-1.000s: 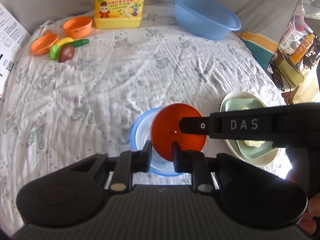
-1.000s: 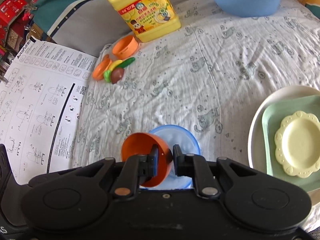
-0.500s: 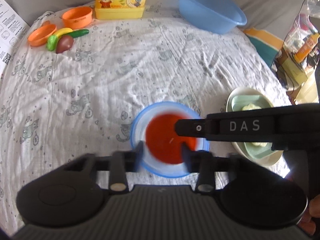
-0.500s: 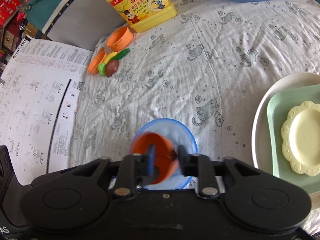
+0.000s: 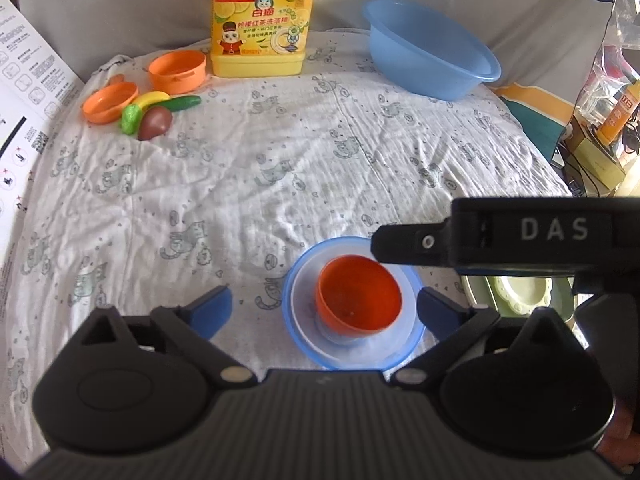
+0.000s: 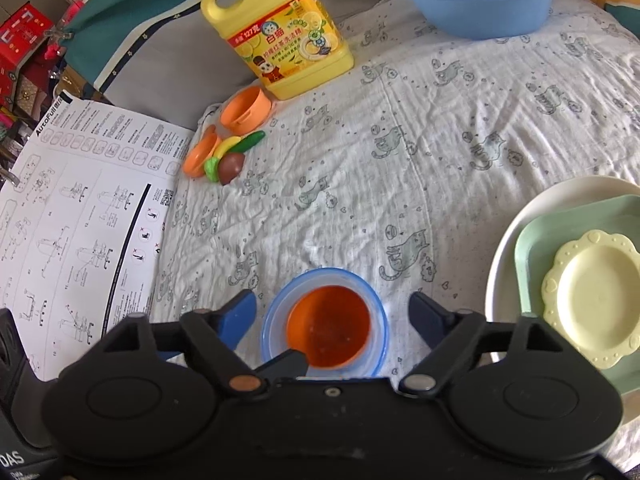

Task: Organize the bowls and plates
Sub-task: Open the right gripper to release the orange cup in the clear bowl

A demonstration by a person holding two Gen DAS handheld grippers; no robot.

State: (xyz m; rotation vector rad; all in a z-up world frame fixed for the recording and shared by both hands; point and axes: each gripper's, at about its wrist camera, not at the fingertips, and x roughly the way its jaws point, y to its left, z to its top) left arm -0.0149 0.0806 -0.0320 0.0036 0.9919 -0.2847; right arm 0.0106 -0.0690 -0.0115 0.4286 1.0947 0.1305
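Both my tools, left tool (image 5: pixel 324 312) and right tool (image 6: pixel 332 316), gape empty around the orange bowl (image 5: pixel 359 294) nested upright in the blue-rimmed bowl (image 5: pixel 404 354) just ahead; best lift straight clear, no rim nudging.

Left gripper (image 5: pixel 325 310) spread wide, right gripper (image 6: pixel 333 320) likewise

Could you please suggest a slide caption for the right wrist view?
Right gripper open above an orange bowl nested in a blue-rimmed bowl, stacked plates alongside.
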